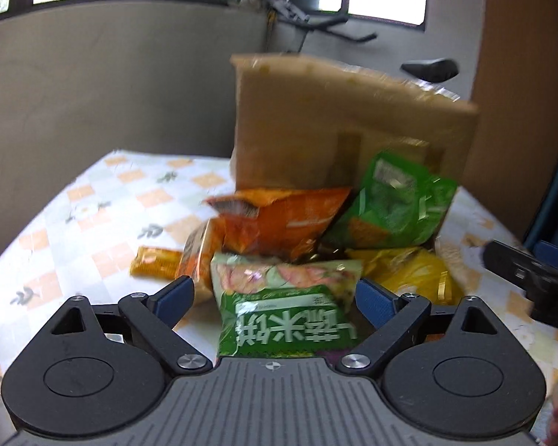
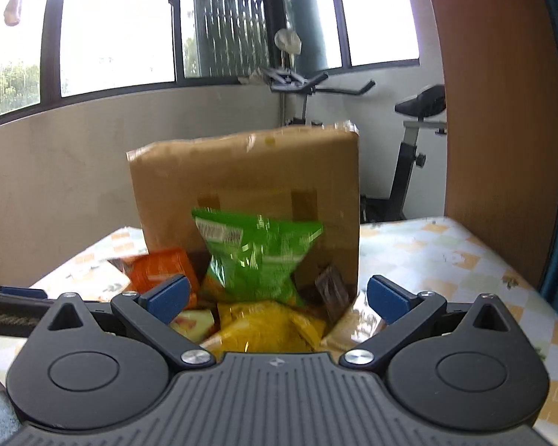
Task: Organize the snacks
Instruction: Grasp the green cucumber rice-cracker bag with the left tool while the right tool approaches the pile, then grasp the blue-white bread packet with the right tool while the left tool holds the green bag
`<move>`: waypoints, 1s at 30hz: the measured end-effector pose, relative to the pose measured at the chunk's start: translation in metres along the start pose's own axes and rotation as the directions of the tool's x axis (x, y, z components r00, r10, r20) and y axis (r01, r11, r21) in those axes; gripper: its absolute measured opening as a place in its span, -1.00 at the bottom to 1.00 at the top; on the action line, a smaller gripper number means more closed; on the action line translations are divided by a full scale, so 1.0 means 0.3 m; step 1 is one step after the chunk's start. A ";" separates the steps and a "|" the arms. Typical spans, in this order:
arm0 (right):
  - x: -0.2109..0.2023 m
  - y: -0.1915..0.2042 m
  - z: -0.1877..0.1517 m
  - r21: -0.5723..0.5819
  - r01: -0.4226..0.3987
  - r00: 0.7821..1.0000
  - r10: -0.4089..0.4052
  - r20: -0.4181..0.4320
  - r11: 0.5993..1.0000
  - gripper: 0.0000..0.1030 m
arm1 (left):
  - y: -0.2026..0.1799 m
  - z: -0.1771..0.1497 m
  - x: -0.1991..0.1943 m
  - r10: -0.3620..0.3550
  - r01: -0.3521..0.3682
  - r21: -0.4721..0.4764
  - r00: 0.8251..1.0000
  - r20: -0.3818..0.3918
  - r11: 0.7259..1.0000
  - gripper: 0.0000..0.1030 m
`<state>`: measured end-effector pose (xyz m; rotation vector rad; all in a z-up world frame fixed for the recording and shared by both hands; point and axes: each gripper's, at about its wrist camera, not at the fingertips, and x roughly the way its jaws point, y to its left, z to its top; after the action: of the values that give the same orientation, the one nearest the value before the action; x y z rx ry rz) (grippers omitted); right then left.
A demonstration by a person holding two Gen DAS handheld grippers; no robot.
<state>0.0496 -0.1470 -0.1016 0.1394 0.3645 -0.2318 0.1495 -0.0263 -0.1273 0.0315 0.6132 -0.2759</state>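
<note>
A cardboard box (image 1: 338, 126) stands open on the table, with a pile of snack bags in front of it. In the left wrist view, my left gripper (image 1: 275, 295) is open, with a green rice-cracker bag (image 1: 284, 308) lying between its fingers, loose. Beyond lie an orange bag (image 1: 282, 219), a green bag (image 1: 390, 204), a yellow bag (image 1: 413, 271) and a small orange packet (image 1: 154, 262). In the right wrist view, my right gripper (image 2: 275, 299) is open and empty over the yellow bag (image 2: 268, 323), facing the green bag (image 2: 256, 256) and the box (image 2: 249, 182).
The table has an orange-and-white checked cloth (image 1: 93, 215). An exercise bike (image 2: 416, 148) stands behind the table by the window wall. A wooden panel (image 2: 498, 111) rises at the right. The right gripper shows at the right edge of the left wrist view (image 1: 532, 278).
</note>
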 end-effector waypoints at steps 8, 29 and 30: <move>0.078 -0.029 -0.029 0.032 -0.018 0.997 0.020 -0.079 0.999 1.00 | 0.032 -0.031 0.095 -0.041 0.035 -0.081 0.997 -0.070 0.996 0.90; 0.299 -0.006 0.015 -0.016 -0.097 0.974 0.092 -0.205 0.995 0.97 | 0.047 -0.079 0.140 -0.111 0.100 -0.130 0.991 -0.079 0.987 0.48; 0.316 -0.005 0.015 -0.015 -0.099 0.971 0.093 -0.218 0.995 0.97 | 0.049 -0.081 0.132 -0.112 0.102 -0.130 0.991 -0.074 0.986 0.48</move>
<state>0.1369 -0.1680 -0.1323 0.1573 0.5764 -0.1158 0.1707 -0.0192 -0.1705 -0.1129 0.7135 -0.3404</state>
